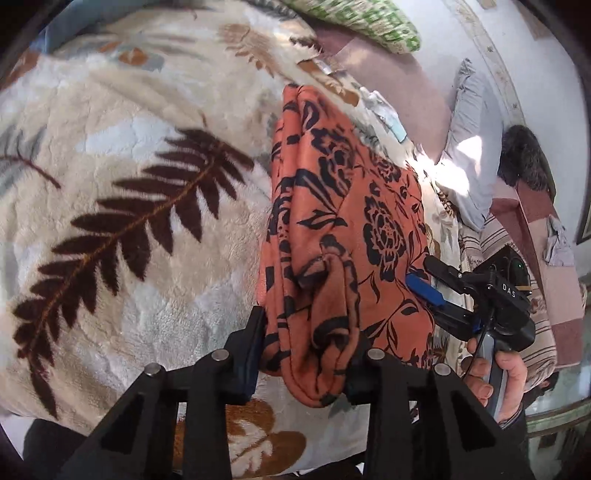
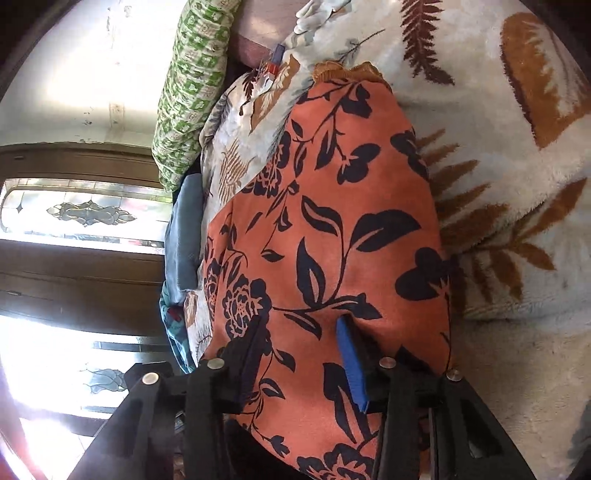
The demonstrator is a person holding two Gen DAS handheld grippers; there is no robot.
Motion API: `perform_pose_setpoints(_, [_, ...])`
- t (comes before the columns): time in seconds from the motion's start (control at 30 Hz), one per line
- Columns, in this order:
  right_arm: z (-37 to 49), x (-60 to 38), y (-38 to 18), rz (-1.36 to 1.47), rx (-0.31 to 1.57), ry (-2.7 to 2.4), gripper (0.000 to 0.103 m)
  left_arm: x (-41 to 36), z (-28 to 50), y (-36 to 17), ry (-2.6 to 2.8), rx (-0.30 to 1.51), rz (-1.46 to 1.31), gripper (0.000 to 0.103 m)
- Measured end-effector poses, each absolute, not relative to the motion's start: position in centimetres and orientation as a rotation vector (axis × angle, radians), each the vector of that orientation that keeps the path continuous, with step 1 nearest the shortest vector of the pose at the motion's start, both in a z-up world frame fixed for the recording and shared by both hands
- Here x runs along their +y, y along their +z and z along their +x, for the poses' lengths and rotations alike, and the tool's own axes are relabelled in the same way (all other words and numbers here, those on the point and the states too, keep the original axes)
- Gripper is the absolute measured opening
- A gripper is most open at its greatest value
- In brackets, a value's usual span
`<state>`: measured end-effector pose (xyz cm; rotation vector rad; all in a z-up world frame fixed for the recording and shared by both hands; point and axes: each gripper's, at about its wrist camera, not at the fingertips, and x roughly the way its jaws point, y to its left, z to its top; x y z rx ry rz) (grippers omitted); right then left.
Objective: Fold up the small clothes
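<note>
Left gripper (image 1: 304, 363): jaws narrowed on a bunched fold at the near end of the orange garment with black floral print (image 1: 343, 206), cloth pinched between the pads. Right gripper (image 2: 301, 363): jaws partly closed, garment (image 2: 325, 221) gathered between the black finger and the blue pad (image 2: 351, 363); in the left wrist view it (image 1: 430, 291) meets the garment's right edge, a person's hand (image 1: 495, 373) around its handle. Garment: folded lengthwise, lying on a cream fleece blanket with brown fern print (image 1: 122, 206) over a bed. Edges: gathered hem (image 2: 347, 72) at the far end. Open room: bare blanket left of the garment; green patterned pillow (image 1: 362, 22) beyond its far end.
</note>
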<state>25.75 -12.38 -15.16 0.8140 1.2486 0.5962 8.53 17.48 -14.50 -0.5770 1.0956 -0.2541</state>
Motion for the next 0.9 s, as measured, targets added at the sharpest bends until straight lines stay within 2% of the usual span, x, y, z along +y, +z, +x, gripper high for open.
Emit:
perform_pose_setpoints(0.07, [26.0, -12.2, -15.3, 0.809, 1.248, 0.596, 0.038, 16.3, 8.5, -14.3, -0.234, 1.081, -0.465, 0.035])
perform_pose_setpoints(0.13, [26.1, -12.3, -15.5, 0.831, 1.251, 0.598, 0.038, 16.8, 9.3, -15.9, -0.221, 1.134, -0.512, 0.046])
perform_pose_setpoints(0.17, [26.1, -12.3, -15.3, 0.826, 1.253, 0.599, 0.038, 17.6, 9.4, -16.1, -0.239, 1.129, -0.569, 0.047])
perform_pose_setpoints(0.2, [26.0, -12.1, -14.9, 0.807, 1.259, 0.602, 0.04, 18.1, 9.4, -15.8, -0.245, 1.122, -0.603, 0.056])
perform_pose_setpoints(0.23, [26.0, -11.9, -14.4, 0.794, 1.269, 0.601, 0.043, 18.7, 9.4, -15.3, -0.24, 1.11, -0.622, 0.073])
perform_pose_setpoints(0.27, [25.9, -11.7, -13.6, 0.778, 1.274, 0.603, 0.054, 19.4, 9.3, -14.7, -0.243, 1.083, -0.646, 0.082])
perform_pose_setpoints(0.3, [25.8, -11.4, -12.7, 0.748, 1.266, 0.619, 0.058, 20.1, 9.3, -14.0, -0.256, 1.038, -0.679, 0.09])
perform_pose_setpoints(0.43, [26.8, -9.5, -8.8, 0.665, 1.185, 0.717, 0.061, 22.9, 12.5, -13.5, -0.3, 0.978, -0.797, 0.092])
perform_pose_setpoints(0.53, [29.0, -8.7, -9.3, 0.636, 1.205, 0.707, 0.065, 23.2, 17.0, -15.6, -0.334, 1.051, -0.9, 0.092])
perform_pose_setpoints(0.67, [30.5, -9.4, -14.5, 0.707, 1.309, 0.685, 0.064, 22.0, 21.6, -17.5, -0.342, 1.113, -0.901, 0.092])
perform_pose_setpoints(0.8, [30.1, -10.4, -15.2, 0.752, 1.292, 0.705, 0.056, 20.8, 23.3, -17.4, -0.372, 1.141, -0.868, 0.092])
perform_pose_setpoints(0.83, [30.1, -10.4, -15.3, 0.75, 1.295, 0.708, 0.055, 20.4, 23.4, -17.2, -0.392, 1.137, -0.852, 0.081])
perform_pose_setpoints(0.87, [30.1, -10.5, -15.5, 0.762, 1.295, 0.711, 0.054, 19.8, 23.5, -17.0, -0.41, 1.143, -0.812, 0.065])
perform_pose_setpoints(0.9, [30.1, -10.7, -15.6, 0.77, 1.294, 0.714, 0.054, 19.2, 23.6, -16.6, -0.395, 1.157, -0.741, 0.037])
